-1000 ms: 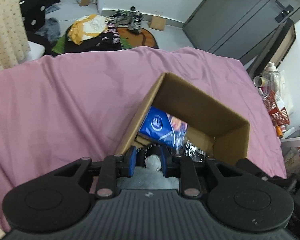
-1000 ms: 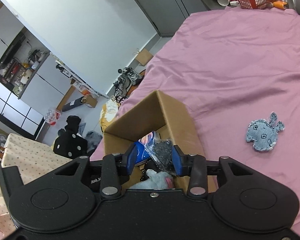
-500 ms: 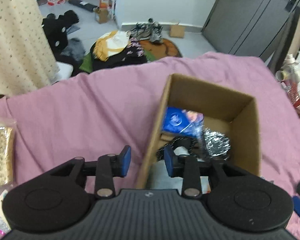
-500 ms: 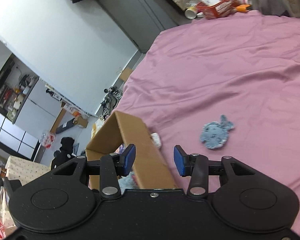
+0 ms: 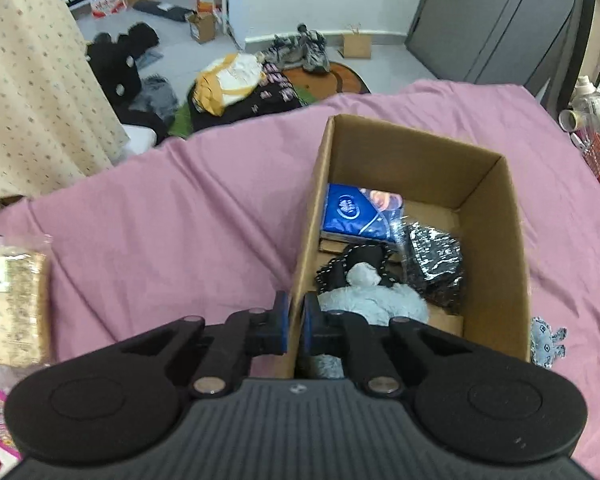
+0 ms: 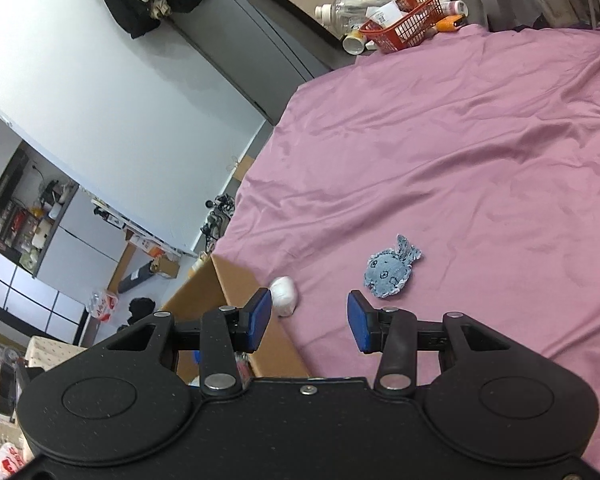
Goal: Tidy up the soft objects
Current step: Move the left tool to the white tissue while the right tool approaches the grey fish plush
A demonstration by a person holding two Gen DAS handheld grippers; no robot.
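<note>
A cardboard box stands on the pink bedsheet. It holds a blue tissue pack, a black glittery bag and a pale blue plush. My left gripper is shut on the box's left wall near its front corner. My right gripper is open and holds nothing, just right of the box. Ahead of it on the sheet lie a small white soft ball and a denim fish toy, which also shows beside the box.
A wrapped snack pack lies at the bed's left edge under a dotted cream cloth. A red basket with bottles stands past the far corner. Clothes and shoes cover the floor beyond the bed.
My left gripper pulled back out of the box, opened off the pale plush, then closed on the wall. My right gripper swung from the box out over the sheet, leaving the black bag inside.
</note>
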